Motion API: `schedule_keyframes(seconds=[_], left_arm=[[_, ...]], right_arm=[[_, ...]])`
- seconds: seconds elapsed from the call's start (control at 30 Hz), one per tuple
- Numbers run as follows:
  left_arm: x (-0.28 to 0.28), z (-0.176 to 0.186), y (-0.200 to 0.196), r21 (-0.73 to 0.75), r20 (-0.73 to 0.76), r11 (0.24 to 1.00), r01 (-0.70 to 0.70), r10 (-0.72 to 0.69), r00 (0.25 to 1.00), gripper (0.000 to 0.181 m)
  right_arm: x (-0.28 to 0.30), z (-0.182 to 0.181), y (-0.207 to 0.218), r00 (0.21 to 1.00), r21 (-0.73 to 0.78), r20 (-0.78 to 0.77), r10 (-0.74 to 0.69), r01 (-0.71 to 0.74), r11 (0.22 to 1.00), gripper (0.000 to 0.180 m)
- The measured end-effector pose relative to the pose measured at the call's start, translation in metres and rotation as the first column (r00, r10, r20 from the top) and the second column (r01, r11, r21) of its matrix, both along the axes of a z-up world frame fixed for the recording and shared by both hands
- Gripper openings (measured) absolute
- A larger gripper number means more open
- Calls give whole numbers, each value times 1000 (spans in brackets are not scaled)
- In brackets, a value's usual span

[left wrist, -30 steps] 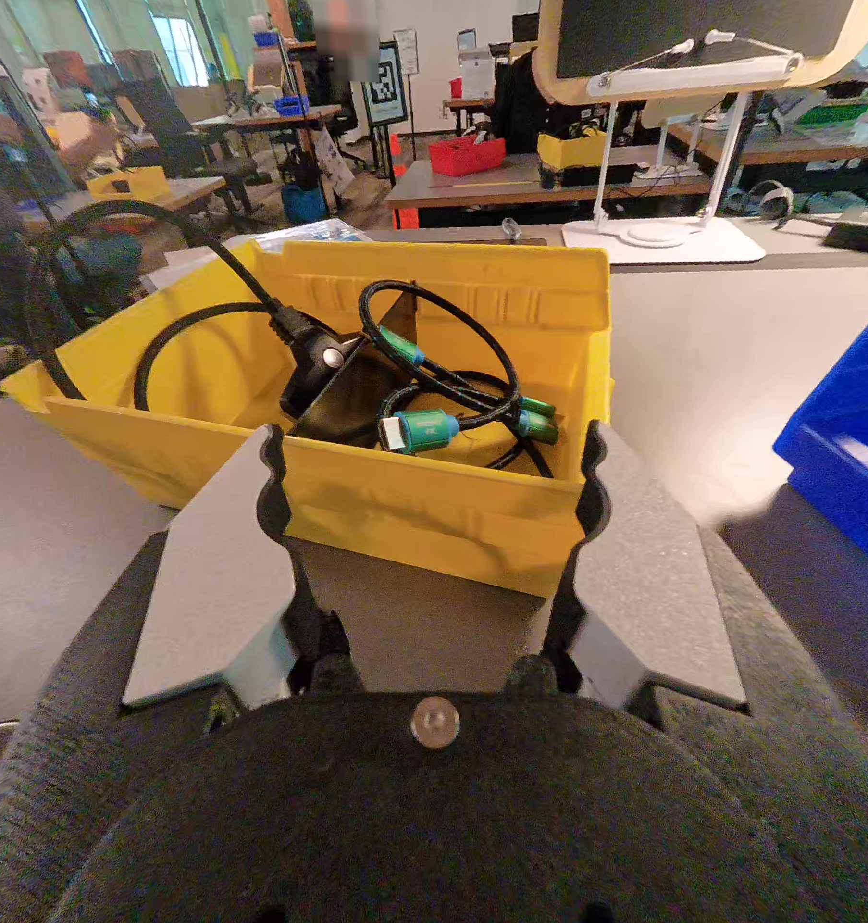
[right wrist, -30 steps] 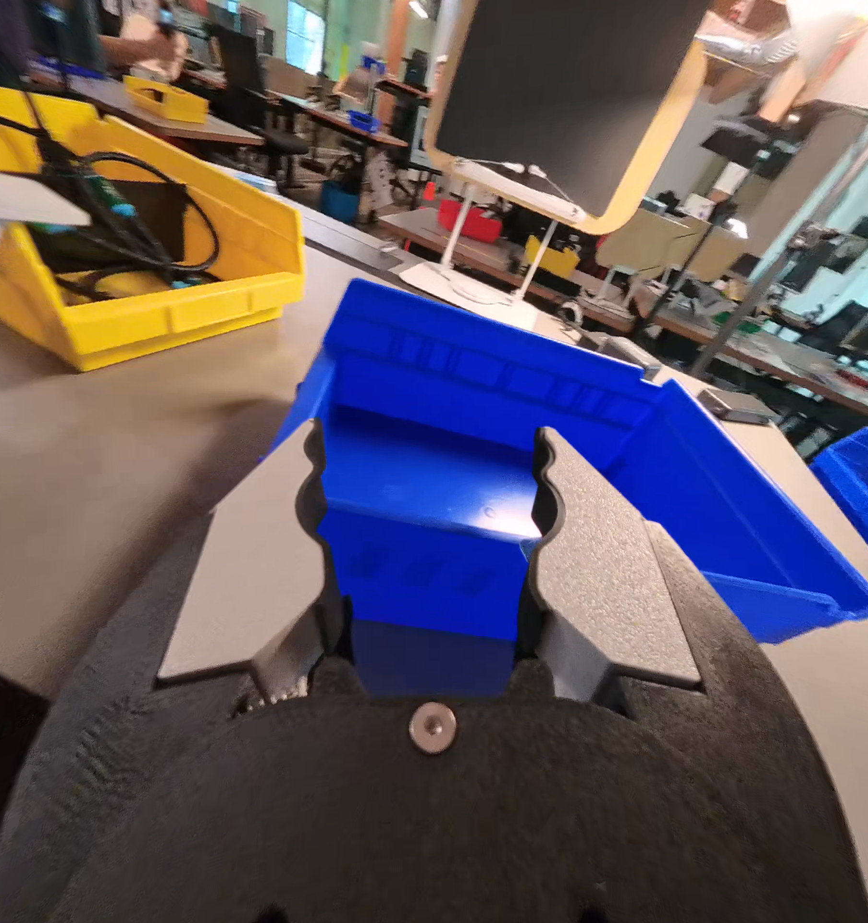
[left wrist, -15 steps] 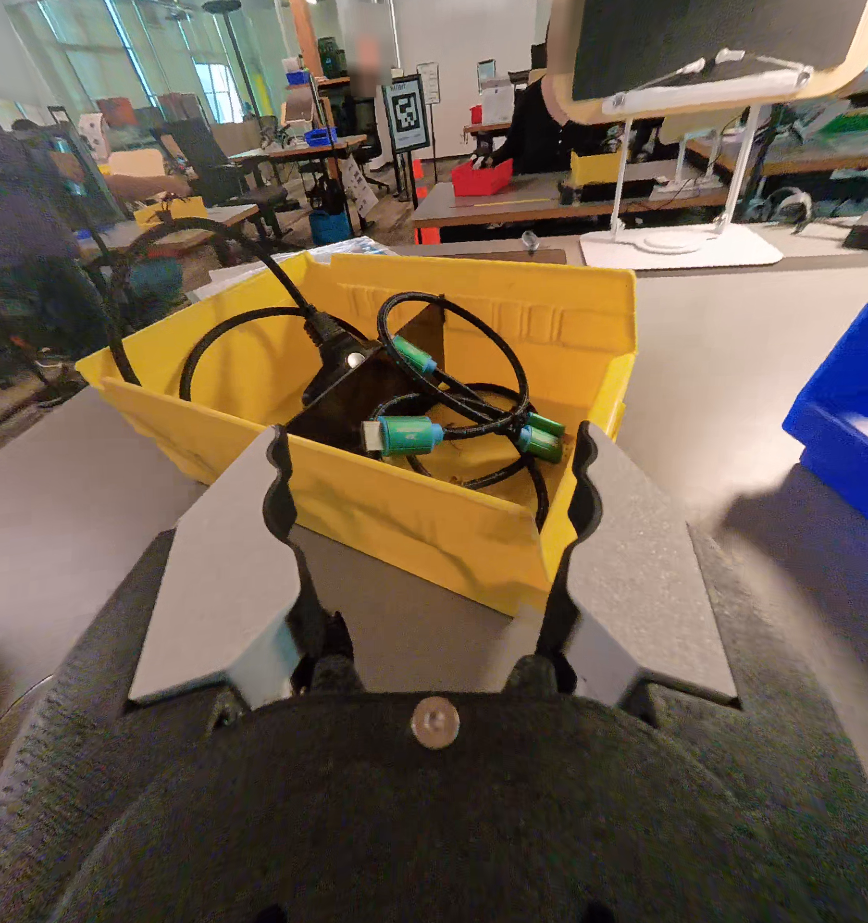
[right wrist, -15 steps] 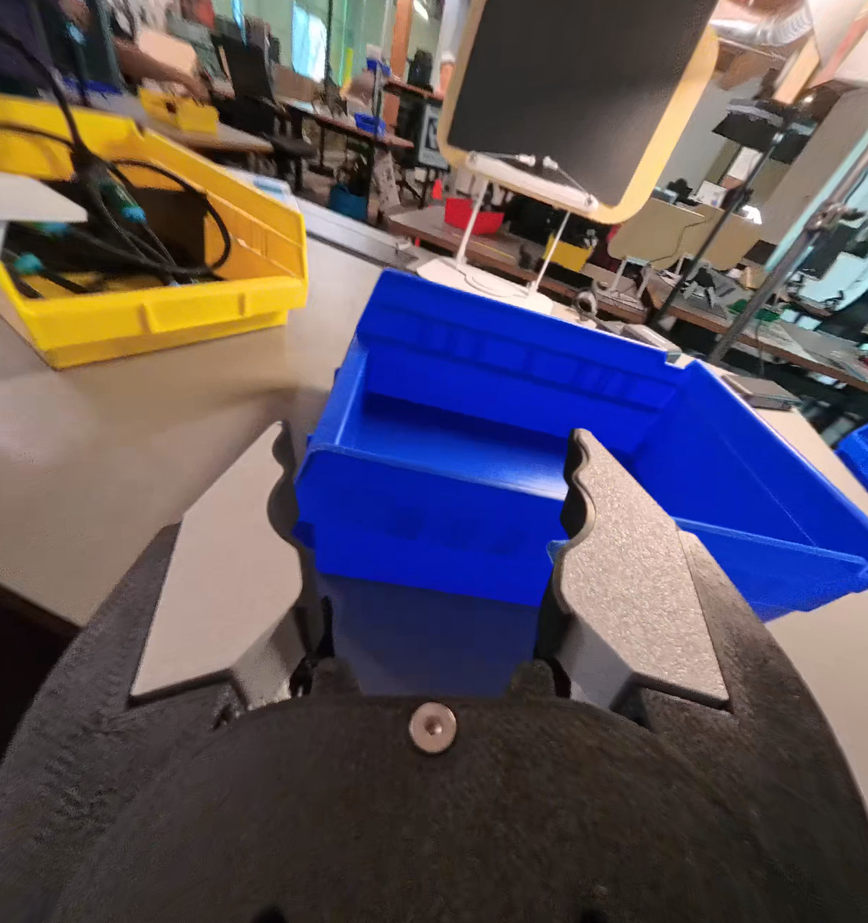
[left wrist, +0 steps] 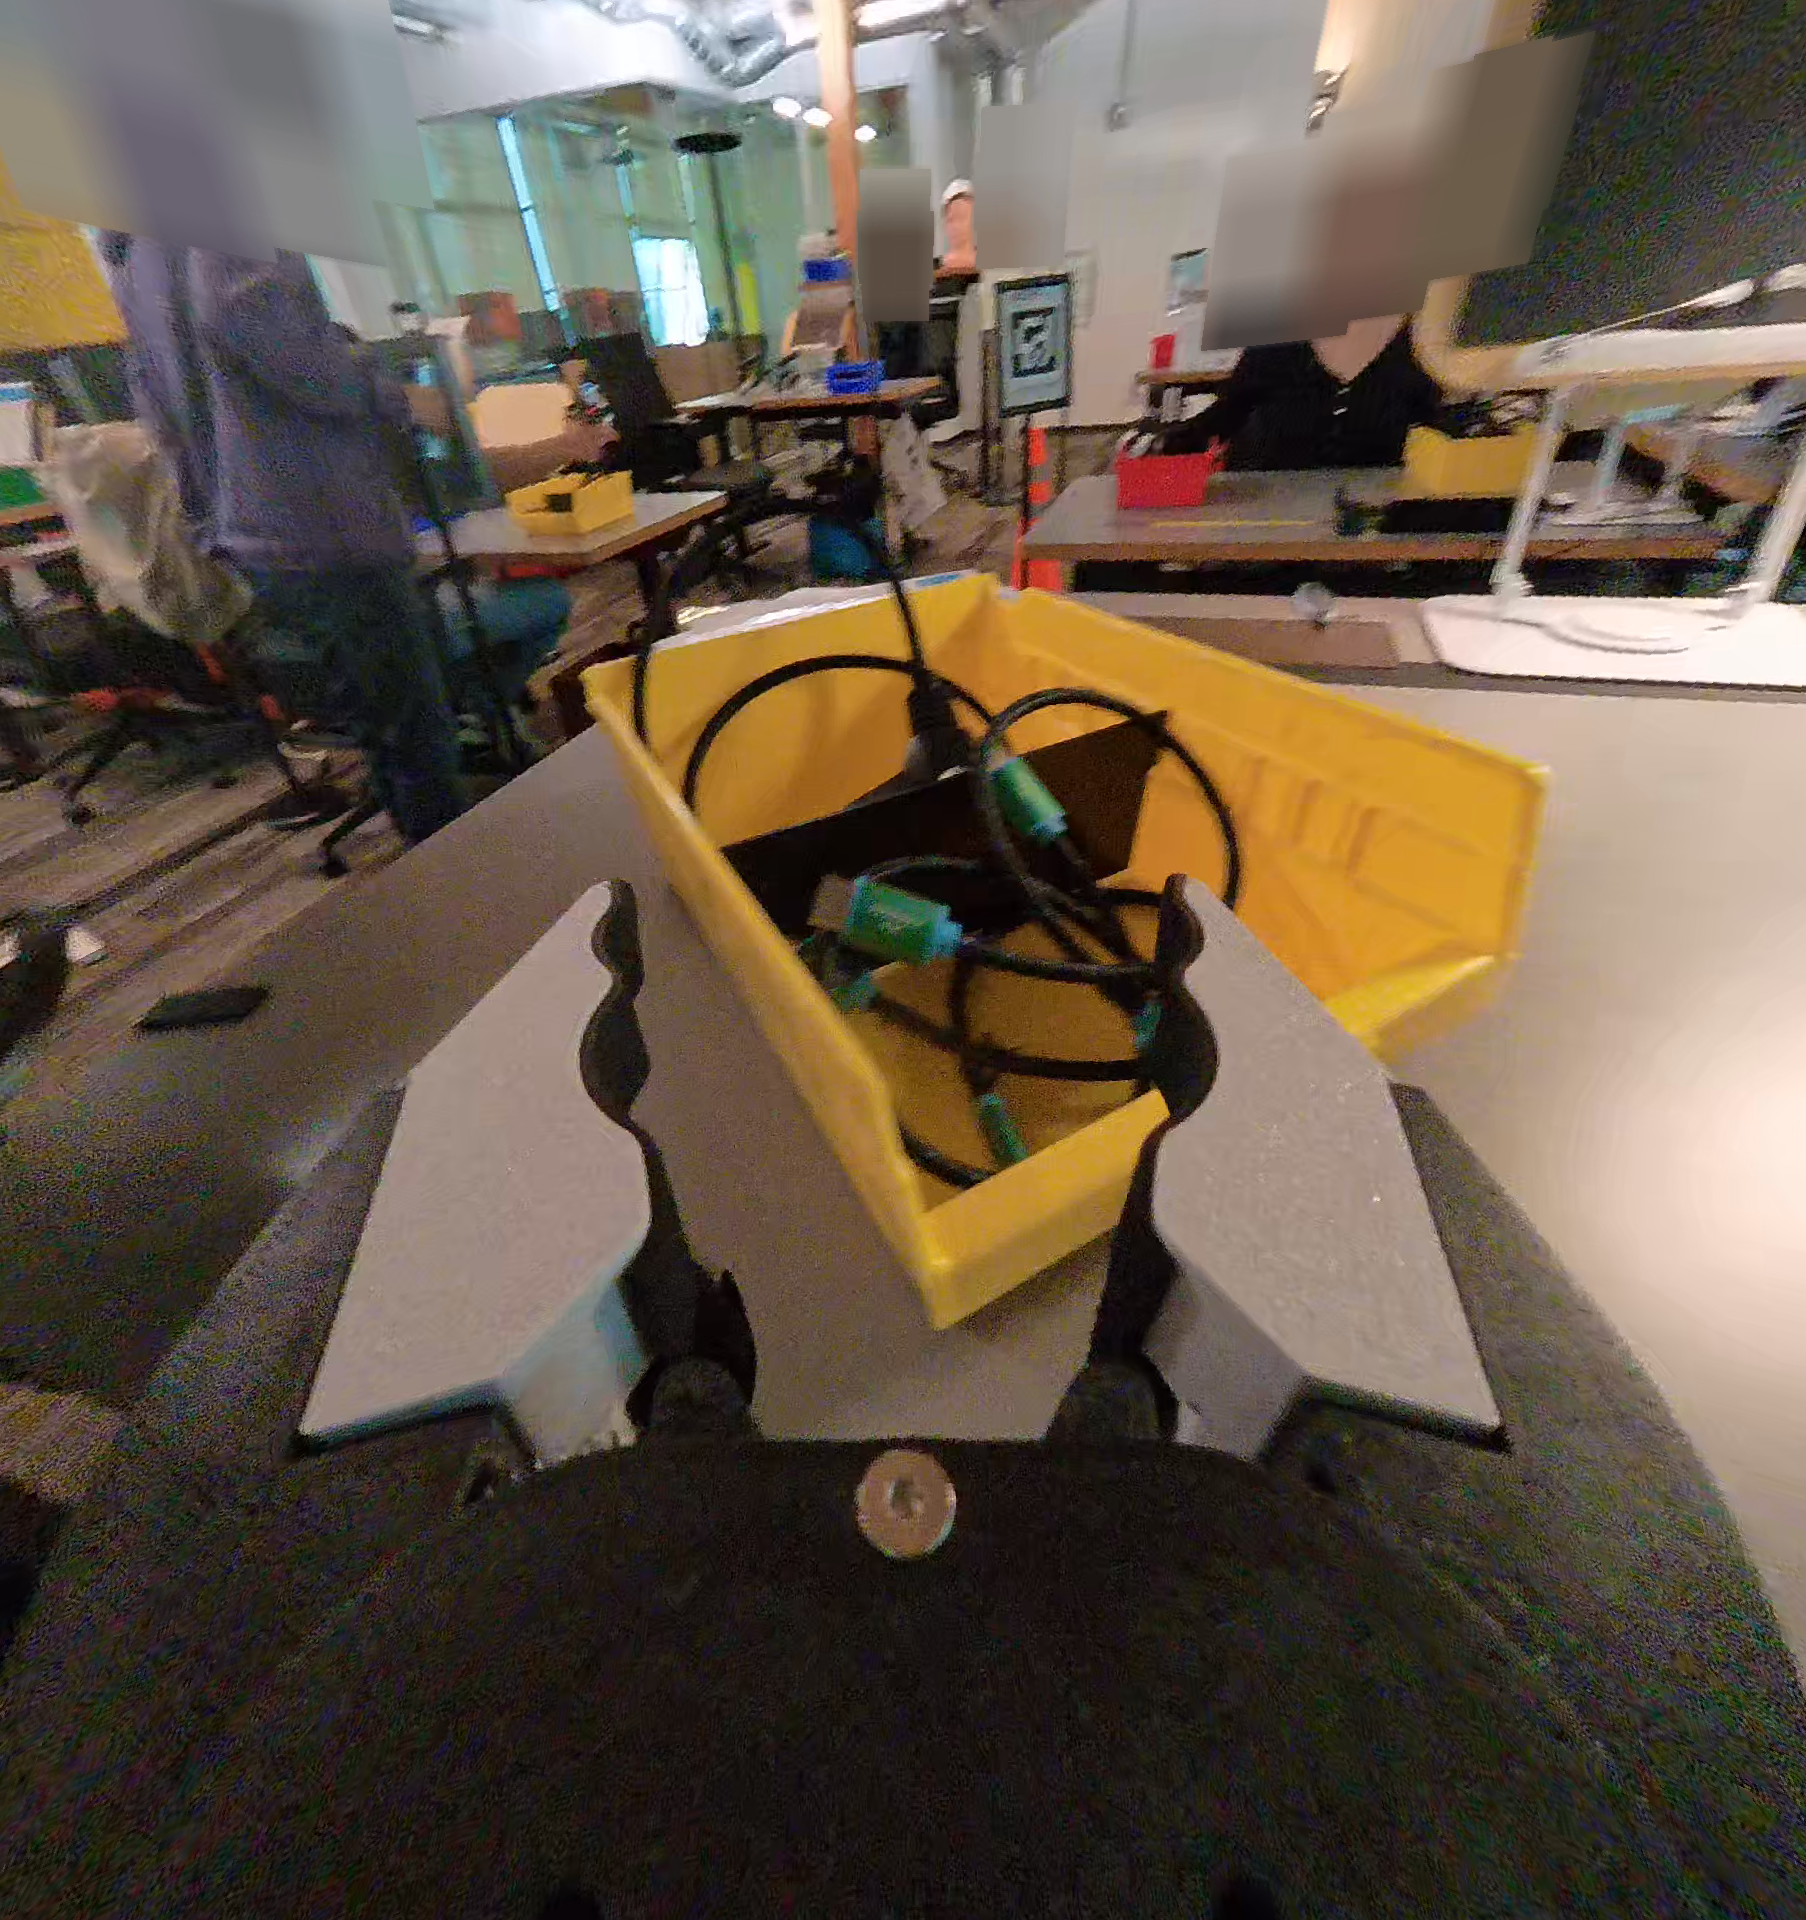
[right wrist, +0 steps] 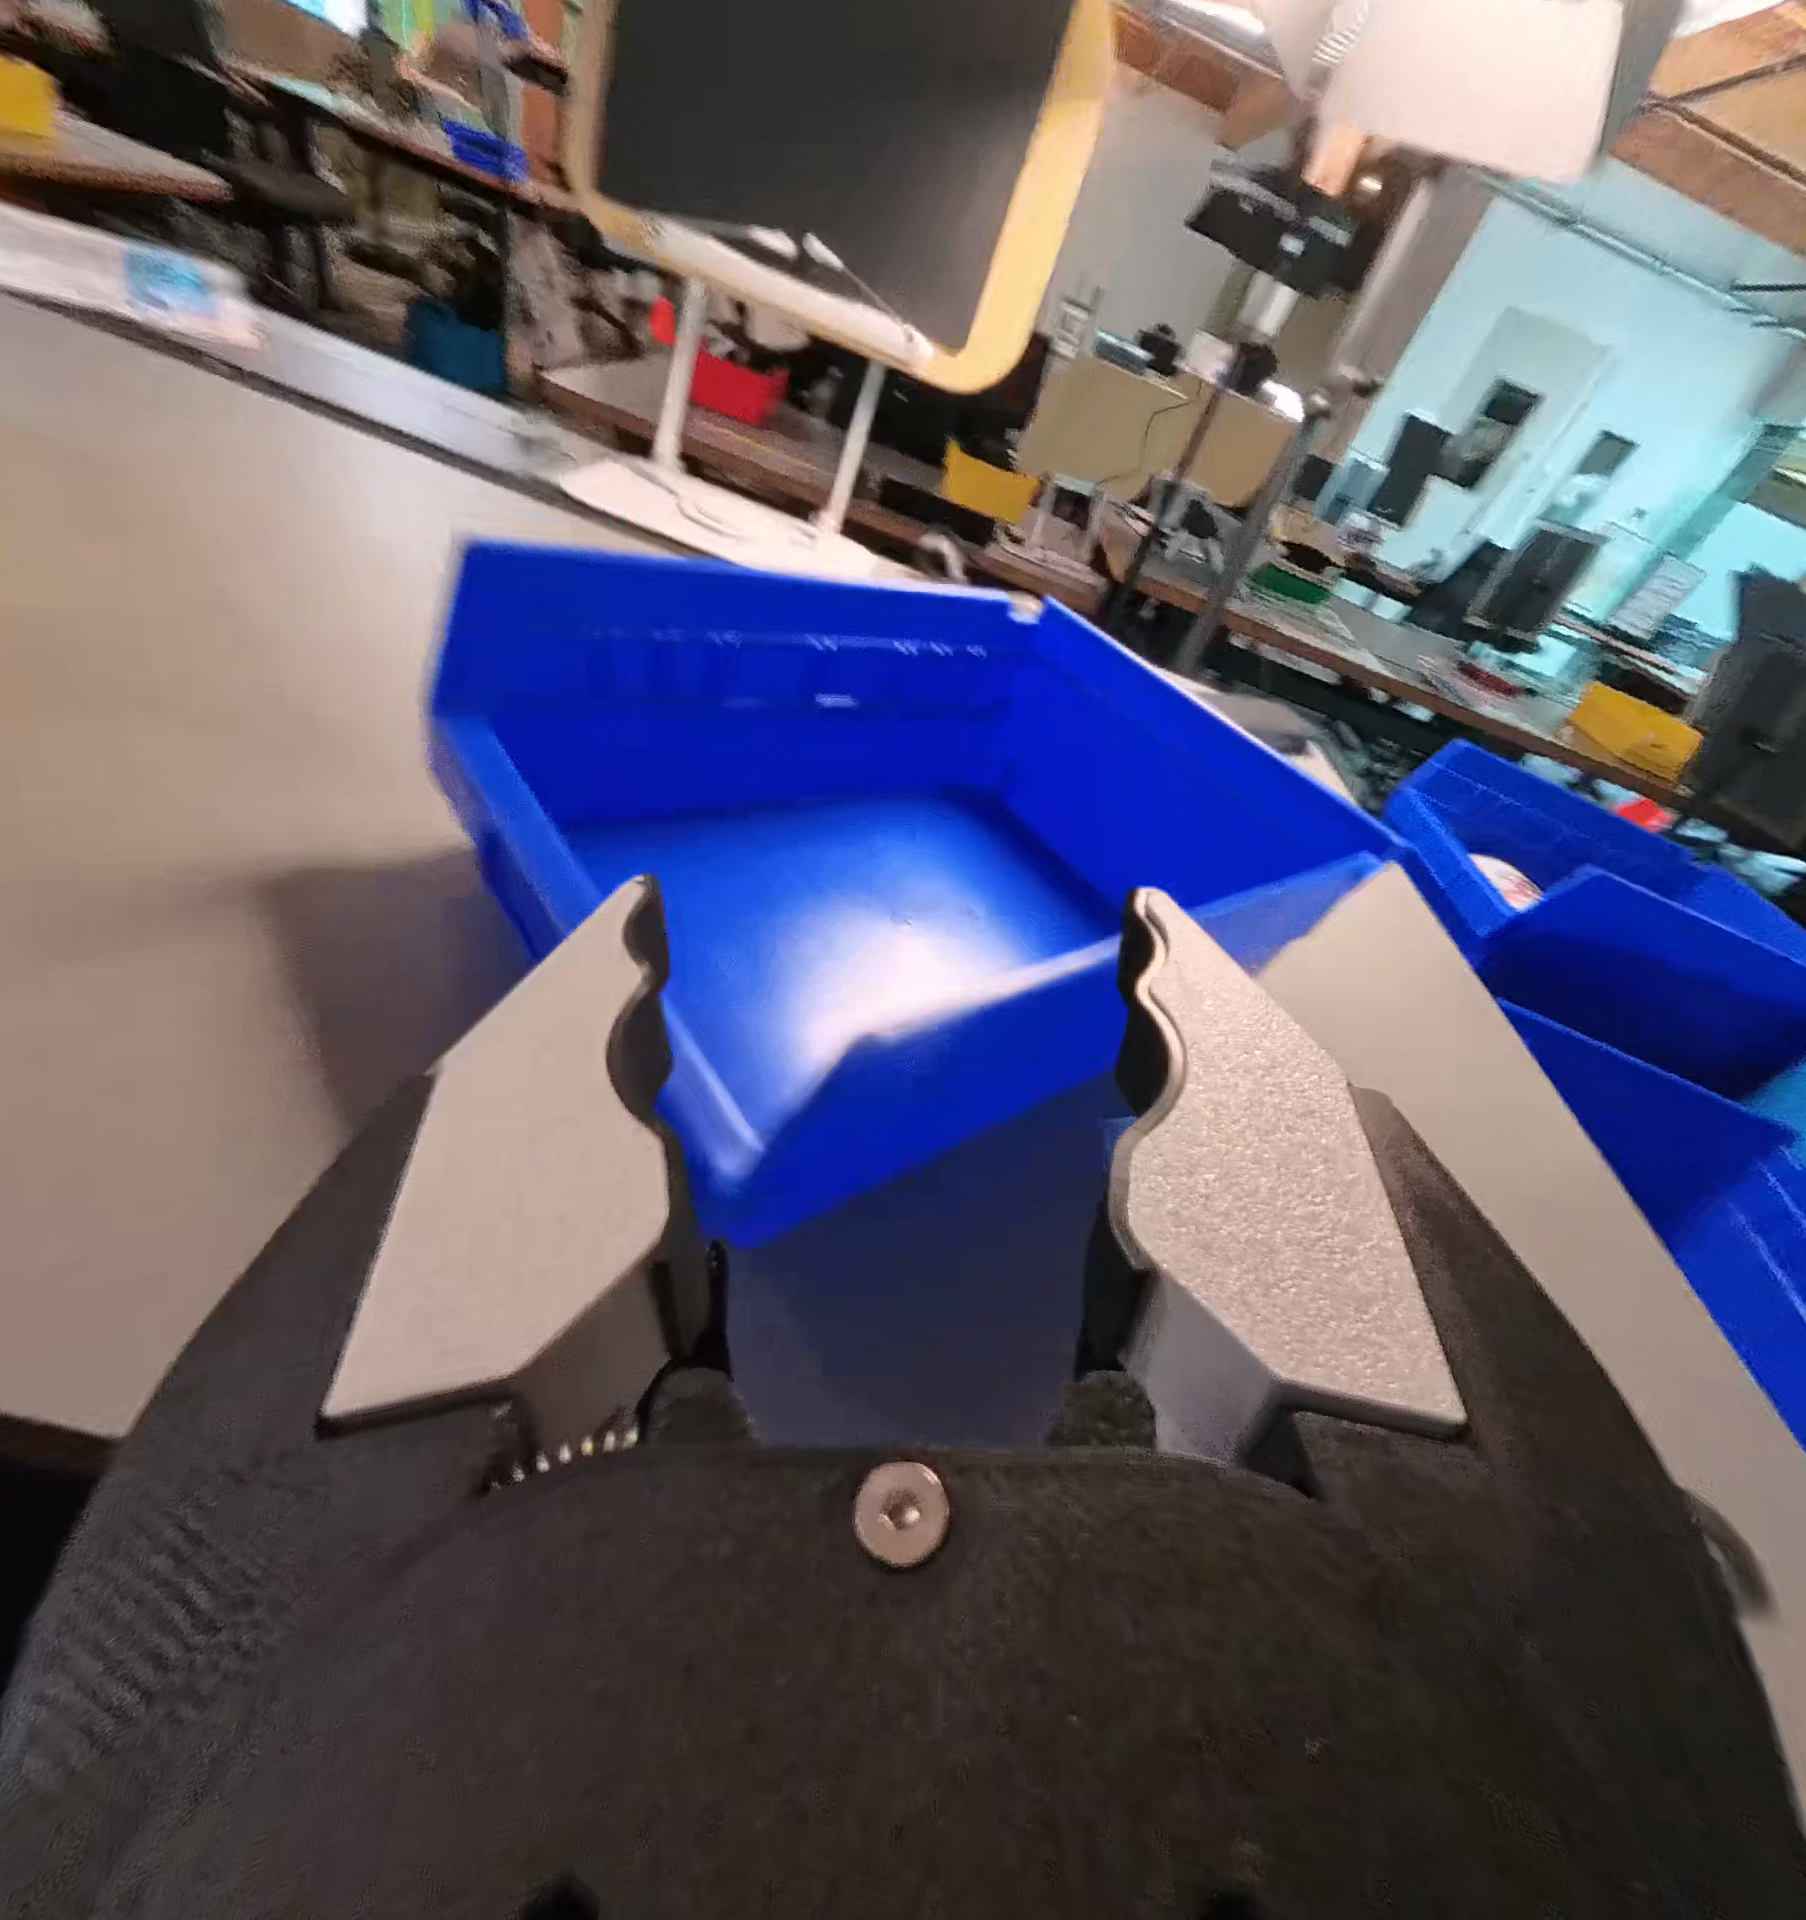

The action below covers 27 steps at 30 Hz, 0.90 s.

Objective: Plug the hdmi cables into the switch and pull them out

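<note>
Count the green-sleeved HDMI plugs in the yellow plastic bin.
4 plugs: one high by the black box, one large mid-bin, one beside the gripper's finger, one frontmost; others may hide.

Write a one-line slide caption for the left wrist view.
Open left gripper faces a yellow bin holding a black switch and tangled green-tipped HDMI cables.

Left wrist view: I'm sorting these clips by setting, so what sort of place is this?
Probably a shared workshop or lab, not a home. Rows of work tables stretch back with office chairs among them, plastic parts bins sit on several, like the yellow bin of cables up front, and people work at the benches.
</note>
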<state>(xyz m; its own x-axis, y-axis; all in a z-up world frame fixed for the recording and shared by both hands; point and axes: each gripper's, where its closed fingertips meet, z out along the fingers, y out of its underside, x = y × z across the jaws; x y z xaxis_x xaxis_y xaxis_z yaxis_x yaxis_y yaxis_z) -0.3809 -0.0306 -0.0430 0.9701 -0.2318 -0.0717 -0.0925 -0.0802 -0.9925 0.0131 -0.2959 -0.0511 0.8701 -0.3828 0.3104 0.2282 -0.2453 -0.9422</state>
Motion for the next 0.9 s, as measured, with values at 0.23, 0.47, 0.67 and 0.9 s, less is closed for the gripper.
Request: schedule_keyframes(seconds=[0.23,0.47,0.67,0.9], left_arm=[[99,-36,7,-158,-228,967,198,-231,946,81],[7,-65,33,-138,-224,990,-3,-29,974,69],[20,-44,17,-165,-73,978,126,-140,988,79],[117,-45,22,-212,-59,943,258,-276,959,79]], right_arm=[[-22,-17,39,991,-129,131,39,-22,991,77],[64,-21,-8,972,-97,170,-162,180,979,75],[16,1,6,999,11,32,33,-34,999,78],[-47,-13,87,983,-62,-10,184,-185,981,88]])
